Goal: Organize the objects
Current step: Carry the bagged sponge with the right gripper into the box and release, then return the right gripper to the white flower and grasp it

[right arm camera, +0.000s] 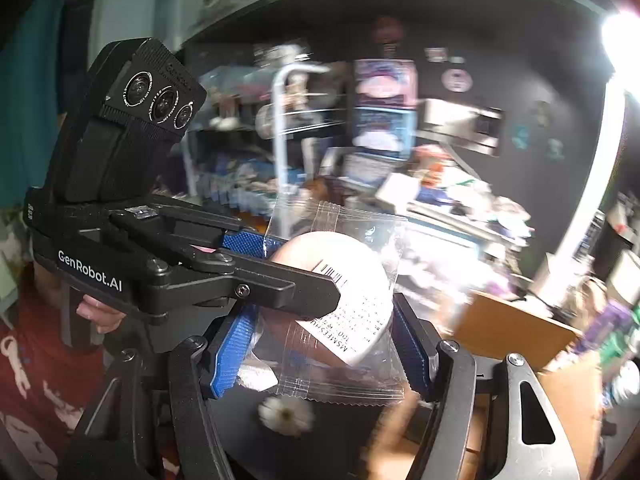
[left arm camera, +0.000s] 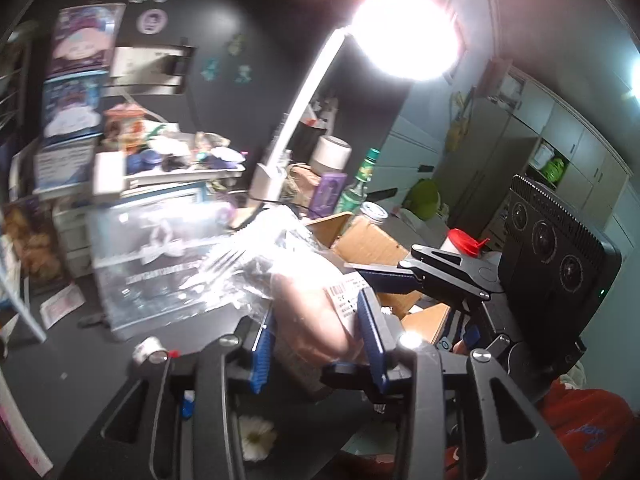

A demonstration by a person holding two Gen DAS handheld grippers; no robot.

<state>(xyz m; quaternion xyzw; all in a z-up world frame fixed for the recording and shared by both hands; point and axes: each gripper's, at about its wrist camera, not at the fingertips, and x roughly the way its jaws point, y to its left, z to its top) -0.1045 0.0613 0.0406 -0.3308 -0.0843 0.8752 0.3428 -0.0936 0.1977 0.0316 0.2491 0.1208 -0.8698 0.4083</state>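
Observation:
A pale round item sealed in a clear plastic packet with a white barcode label (left arm camera: 316,312) (right arm camera: 340,300) is held in the air between both grippers. My left gripper (left arm camera: 316,332) is shut on the packet, its blue pads against both sides. My right gripper (right arm camera: 324,344) has its blue pads on either side of the same packet. The left gripper's fingers (right arm camera: 256,276) cross in front of the packet in the right wrist view. The right gripper's body (left arm camera: 452,276) shows at the right of the left wrist view.
An open cardboard box (left arm camera: 372,240) (right arm camera: 516,320) lies just behind the packet. A white desk lamp (left arm camera: 304,92) shines brightly. Cluttered shelves and boxes (left arm camera: 120,176) fill the back left. A green bottle (left arm camera: 360,184), a red-capped container (left arm camera: 460,240) and a white flower (left arm camera: 256,436) are near.

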